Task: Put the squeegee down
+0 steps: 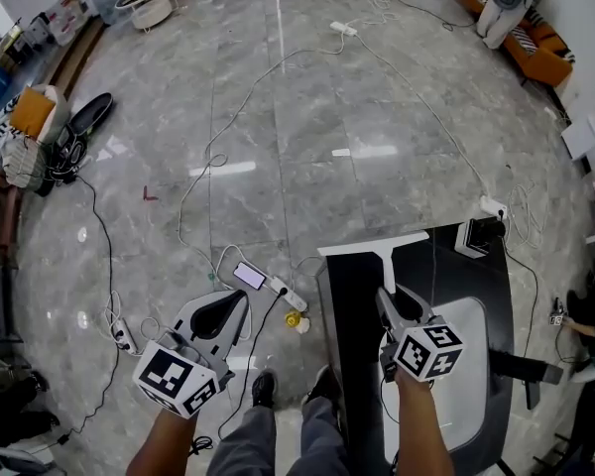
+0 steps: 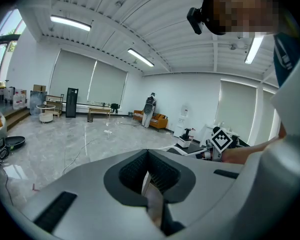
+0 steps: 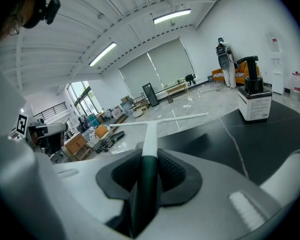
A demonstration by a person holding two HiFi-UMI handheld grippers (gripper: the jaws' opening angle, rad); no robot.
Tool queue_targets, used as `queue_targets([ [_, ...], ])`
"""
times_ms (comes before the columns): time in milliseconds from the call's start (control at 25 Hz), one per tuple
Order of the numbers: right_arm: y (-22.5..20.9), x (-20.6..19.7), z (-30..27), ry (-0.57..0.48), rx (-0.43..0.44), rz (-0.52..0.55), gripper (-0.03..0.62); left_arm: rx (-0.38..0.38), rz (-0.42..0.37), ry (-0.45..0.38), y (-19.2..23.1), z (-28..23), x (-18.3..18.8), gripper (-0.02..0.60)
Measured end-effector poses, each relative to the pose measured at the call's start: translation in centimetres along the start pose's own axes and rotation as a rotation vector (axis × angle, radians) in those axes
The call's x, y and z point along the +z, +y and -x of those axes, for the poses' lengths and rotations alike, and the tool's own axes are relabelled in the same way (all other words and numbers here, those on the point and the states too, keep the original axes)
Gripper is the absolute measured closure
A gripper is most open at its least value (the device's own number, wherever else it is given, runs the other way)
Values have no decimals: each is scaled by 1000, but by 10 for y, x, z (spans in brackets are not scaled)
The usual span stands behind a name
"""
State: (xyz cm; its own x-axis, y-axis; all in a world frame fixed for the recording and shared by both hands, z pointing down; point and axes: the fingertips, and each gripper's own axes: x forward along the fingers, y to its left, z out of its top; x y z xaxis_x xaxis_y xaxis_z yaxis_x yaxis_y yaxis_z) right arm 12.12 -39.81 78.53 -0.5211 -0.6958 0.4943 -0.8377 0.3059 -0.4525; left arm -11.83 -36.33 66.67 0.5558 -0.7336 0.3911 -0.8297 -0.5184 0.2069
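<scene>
Scene, large to small: grey marble floor (image 1: 278, 117) with loose cables, and a black table (image 1: 349, 365) at lower right. The squeegee (image 1: 385, 266) is over the table, with the right gripper (image 1: 395, 303) behind it. The left gripper (image 1: 218, 310) is off the table's left side, over the floor. In the right gripper view we see both pads pressed on the squeegee's dark handle (image 3: 149, 184). The white stem runs forward from there to the crossbar blade, which sits about at the table's far edge. We cannot tell whether the blade touches the tabletop; the handle end is clearly carried in the grip, tilted down towards the surface. In the left gripper view that claw (image 2: 147, 171) has its tips together and nothing visible between them, so it plays no part here. A small boxed device (image 3: 255, 101) stands on the table, well apart from the blade. Our judgement: the carry to the table is essentially done, and the set-down is not. Remaining are the last bit of lowering until the squeegee rests flat, then releasing the handle and backing the claw off.
</scene>
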Motion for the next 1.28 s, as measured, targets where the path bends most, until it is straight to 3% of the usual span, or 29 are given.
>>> queue_targets([
  [400,-5,-27,-8,42,-21,-32,491,7,4,8,5,1,-5,575],
  [1280,-12,-63,-14,158,-93,69,466,10,-42,4,11,26,-5,575],
])
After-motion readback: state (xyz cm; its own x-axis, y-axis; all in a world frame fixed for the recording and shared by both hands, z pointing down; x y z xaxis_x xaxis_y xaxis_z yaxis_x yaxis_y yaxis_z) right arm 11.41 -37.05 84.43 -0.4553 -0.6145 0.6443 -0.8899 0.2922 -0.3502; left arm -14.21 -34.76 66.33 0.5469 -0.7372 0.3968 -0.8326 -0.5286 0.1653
